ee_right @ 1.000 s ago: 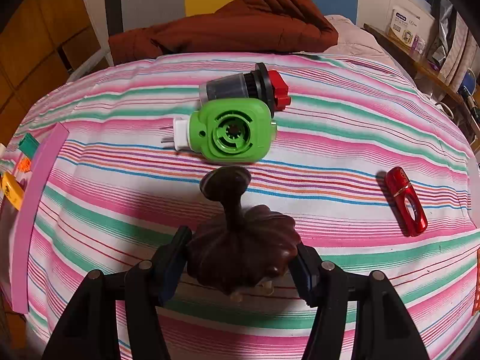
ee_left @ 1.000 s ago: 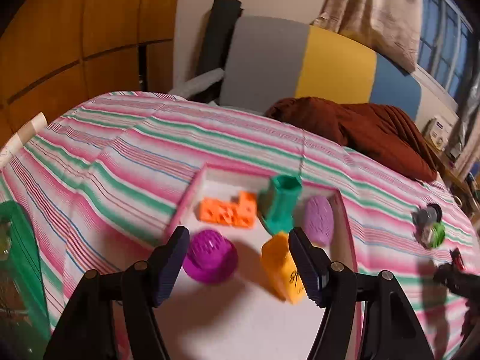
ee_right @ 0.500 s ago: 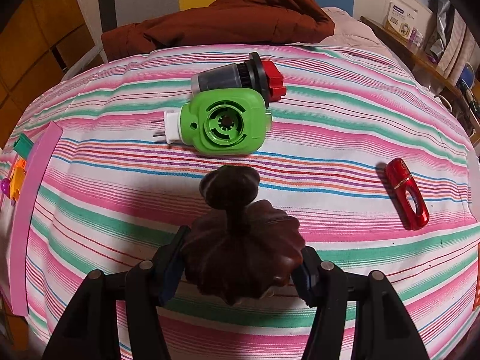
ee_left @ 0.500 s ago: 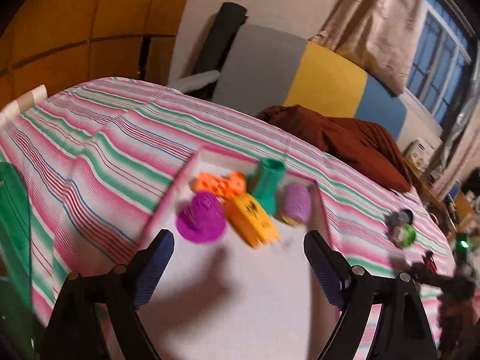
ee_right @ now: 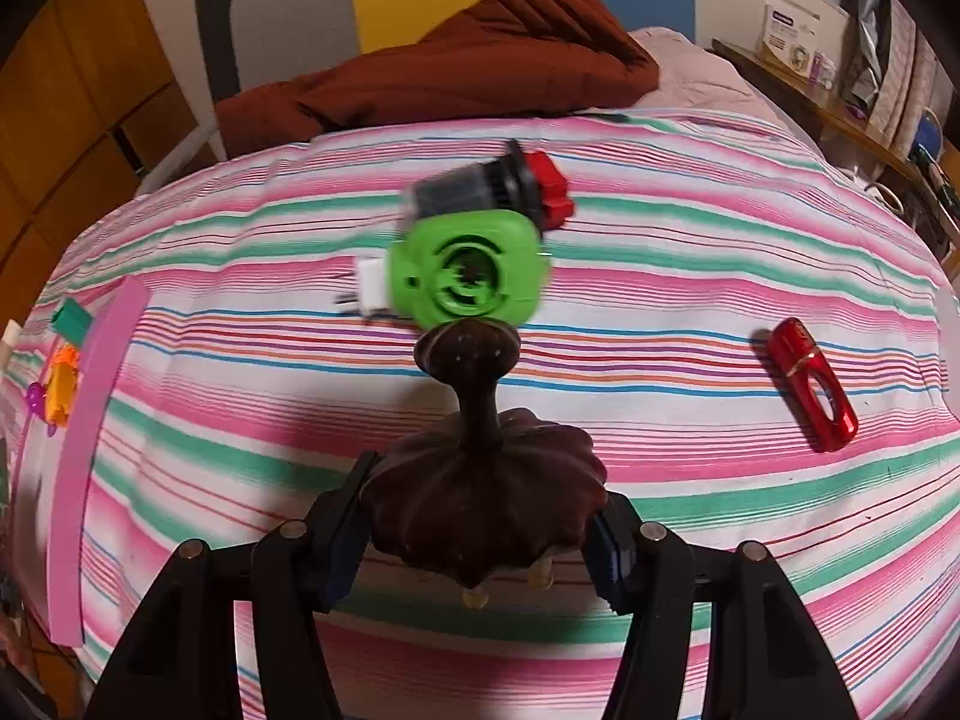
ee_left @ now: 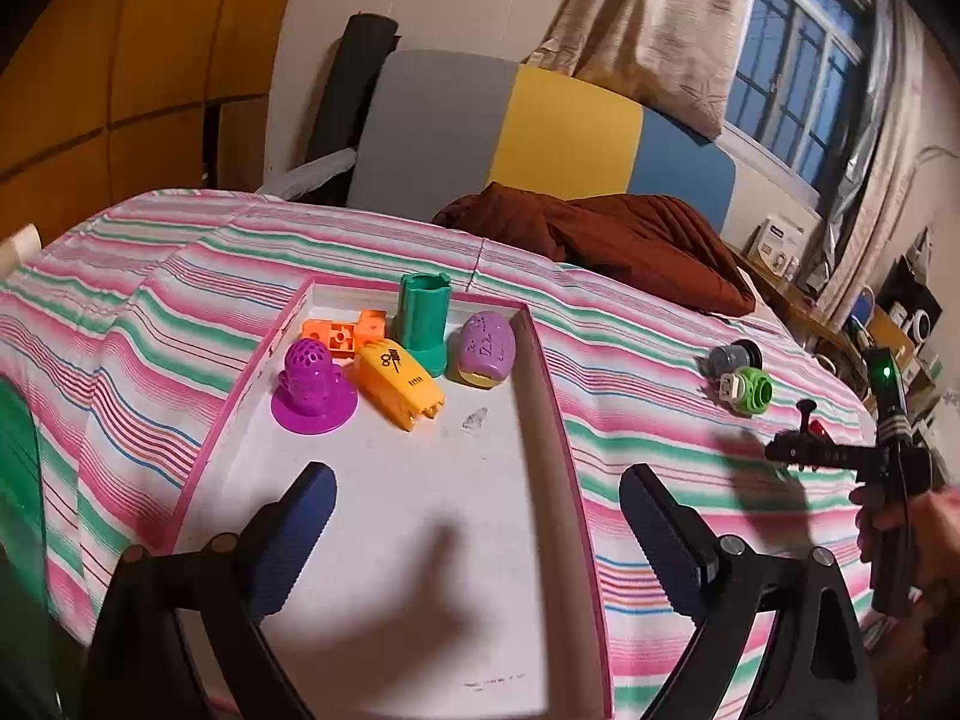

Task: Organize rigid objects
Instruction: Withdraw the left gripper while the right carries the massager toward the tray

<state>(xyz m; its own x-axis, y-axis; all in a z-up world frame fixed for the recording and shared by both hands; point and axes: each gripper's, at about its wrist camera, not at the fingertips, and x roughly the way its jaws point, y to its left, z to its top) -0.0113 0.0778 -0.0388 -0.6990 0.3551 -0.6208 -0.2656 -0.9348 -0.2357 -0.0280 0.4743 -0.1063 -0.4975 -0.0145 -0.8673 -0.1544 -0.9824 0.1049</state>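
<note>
Five small pieces cluster at the far end inside the tray (ee_left: 555, 420), which lies on the bedspread (ee_left: 150, 312); right of the tray, two plug-in devices (ee_left: 741, 375) lie touching; the blanket (ee_left: 630, 240) lies behind.

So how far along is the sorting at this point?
Roughly halfway. Five pieces already sit in the pink tray, the yellow block among them. The left gripper is opening, empty. The right gripper holds the brown knobbed piece. The green plug-in device, grey canister and red clip remain on the bedspread.
</note>
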